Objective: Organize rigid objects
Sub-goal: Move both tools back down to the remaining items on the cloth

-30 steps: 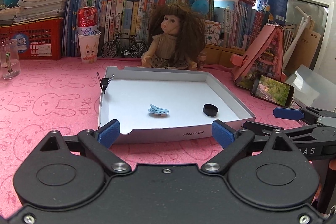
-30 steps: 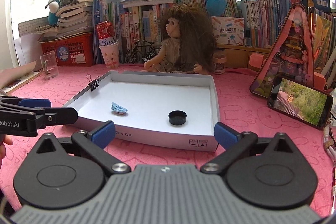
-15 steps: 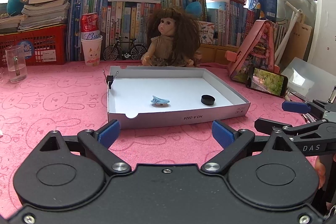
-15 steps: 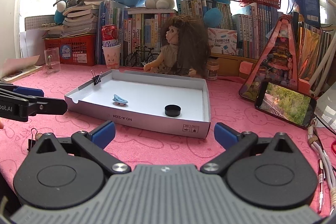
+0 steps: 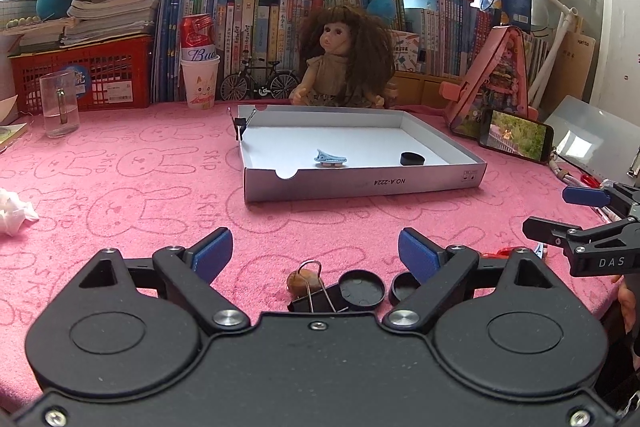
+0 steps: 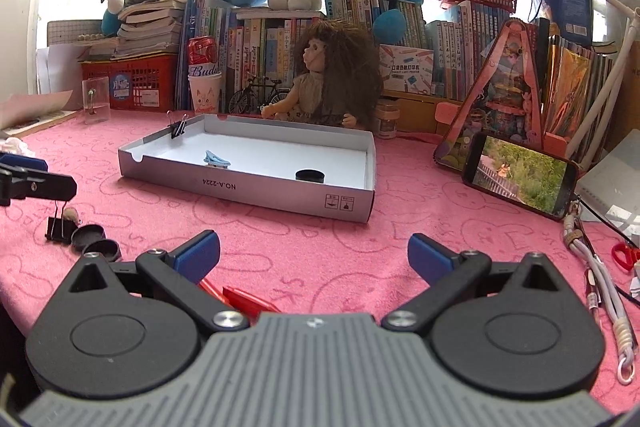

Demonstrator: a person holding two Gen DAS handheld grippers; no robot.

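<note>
The left gripper is held with its jaws wide, though they have just been closing a little, and nothing is pressed between its blue pads. Just below the gap, close against the gripper's body, a black binder clip is seen with a small brown nut-like object touching its wire handles, and two black round caps are lying just beside it toward the right jaw. The right gripper is likewise held wide apart with nothing between its pads; a red object is partly hidden beneath its left jaw and cannot be identified. Ahead of both pairs of jaws, well apart from them on the pink rabbit-print cloth, a shallow white box lid is laid. Inside it a blue hair clip and a black cap are resting apart from each other, and a second binder clip is clamped onto the far left wall. Beyond the lid a doll is seated against a row of books, and to the right of the jaws a phone is propped with its screen lit.
</note>
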